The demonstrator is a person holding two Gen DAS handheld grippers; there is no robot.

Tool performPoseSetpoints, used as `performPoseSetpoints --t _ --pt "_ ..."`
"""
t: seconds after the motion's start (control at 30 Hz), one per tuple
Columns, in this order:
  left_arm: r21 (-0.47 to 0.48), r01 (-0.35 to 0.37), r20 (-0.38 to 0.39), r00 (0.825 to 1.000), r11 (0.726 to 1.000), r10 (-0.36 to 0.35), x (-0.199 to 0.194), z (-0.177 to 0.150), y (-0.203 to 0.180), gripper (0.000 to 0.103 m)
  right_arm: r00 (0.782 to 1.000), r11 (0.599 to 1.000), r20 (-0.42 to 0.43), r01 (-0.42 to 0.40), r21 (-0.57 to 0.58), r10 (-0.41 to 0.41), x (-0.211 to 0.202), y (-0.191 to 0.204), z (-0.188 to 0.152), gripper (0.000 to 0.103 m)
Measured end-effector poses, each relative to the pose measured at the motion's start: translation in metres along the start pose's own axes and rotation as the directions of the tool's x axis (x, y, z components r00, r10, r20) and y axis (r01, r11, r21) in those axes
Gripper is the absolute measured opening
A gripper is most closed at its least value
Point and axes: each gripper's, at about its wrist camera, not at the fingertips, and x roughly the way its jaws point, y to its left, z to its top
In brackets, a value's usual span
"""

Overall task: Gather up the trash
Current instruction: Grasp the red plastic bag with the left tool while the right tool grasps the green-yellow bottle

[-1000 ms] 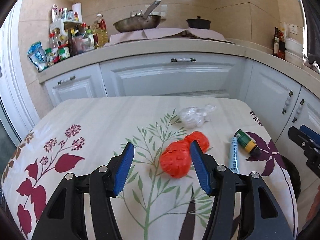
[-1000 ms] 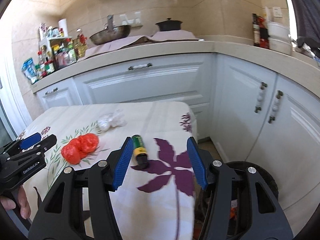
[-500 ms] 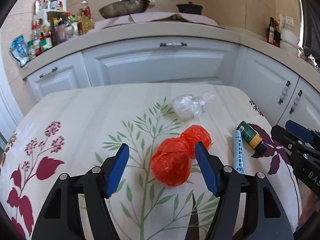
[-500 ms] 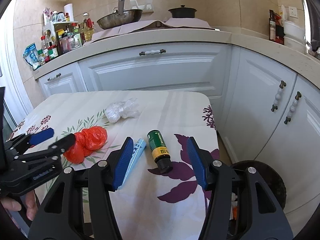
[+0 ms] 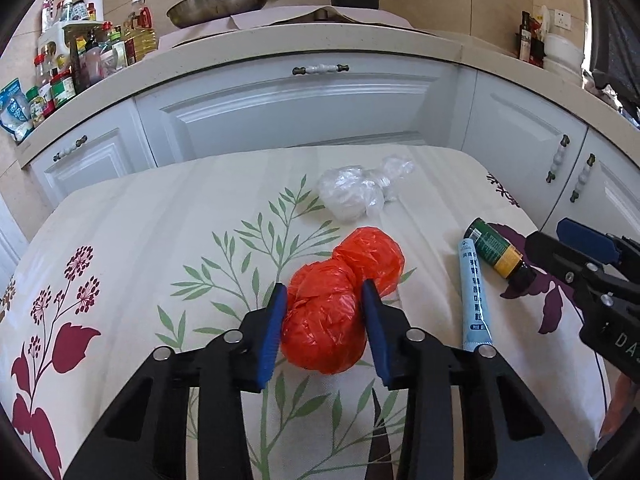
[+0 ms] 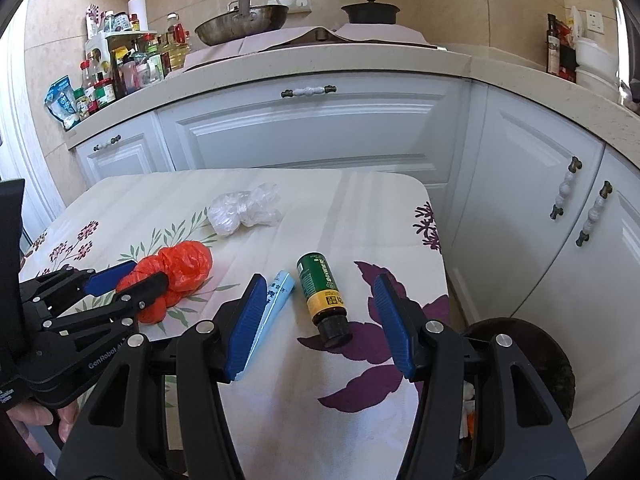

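Left wrist view: the left gripper (image 5: 325,308) has just been closing and its blue pads now press both flanks of the red plastic bag (image 5: 326,312), a crumpled two-lobed bundle lying on the floral tablecloth (image 5: 132,240); the far lobe projects beyond the fingertips, and the bundle's underside is hidden. Right wrist view: the right gripper (image 6: 318,316) stands spread, nothing pinched, with the green bottle (image 6: 322,292) lying on its side between the jaws, dark cap toward the camera, touching neither pad. A light blue tube (image 6: 276,300) lies just beside the bottle; its near end is covered by the left pad (image 6: 244,320) of that gripper. A clear plastic bag (image 6: 242,212), crumpled, sits farther back, apart from the other items. Contents of all bags cannot be made out. The table's right edge drops close beside the bottle, and below it a dark round bin (image 6: 532,364) is partly cut off by the gripper frame, its contents unclear. White cabinets (image 6: 316,132) stand behind and to the right of the table. A hand (image 6: 36,420) shows only at the lower left corner.
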Motion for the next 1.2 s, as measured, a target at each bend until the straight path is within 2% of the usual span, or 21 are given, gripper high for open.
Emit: performPoseSetpoints --t 0.17,0.53,0.73,0.87,1.2 --pt "0.001 0.008 0.002 1.000 1.000 -0.008 0.000 0.000 0.000 0.035 1.000 1.000 -0.021 0.004 -0.007 -0.005 0.005 0.002 -0.001 0.054" --pt "-0.031 -0.007 0.013 1.000 0.999 0.008 -0.002 -0.001 0.008 0.033 0.992 1.000 -0.125 0.021 -0.021 -0.023 0.031 -0.001 0.001 0.054" --pt "-0.055 -0.016 0.012 1.000 0.998 0.017 -0.002 -0.002 0.012 0.033 0.985 0.999 -0.171 0.017 -0.030 -0.022 0.045 -0.001 0.003 0.043" --pt "-0.060 -0.019 0.011 1.000 0.998 0.019 -0.002 -0.002 0.013 0.033 0.980 1.000 -0.199 0.005 -0.031 -0.011 0.050 0.001 0.002 0.026" --pt "-0.093 -0.053 0.027 0.998 0.994 0.056 -0.012 -0.005 0.015 0.033 0.993 1.000 -0.117 0.006 -0.009 -0.007 0.024 -0.005 -0.001 0.025"
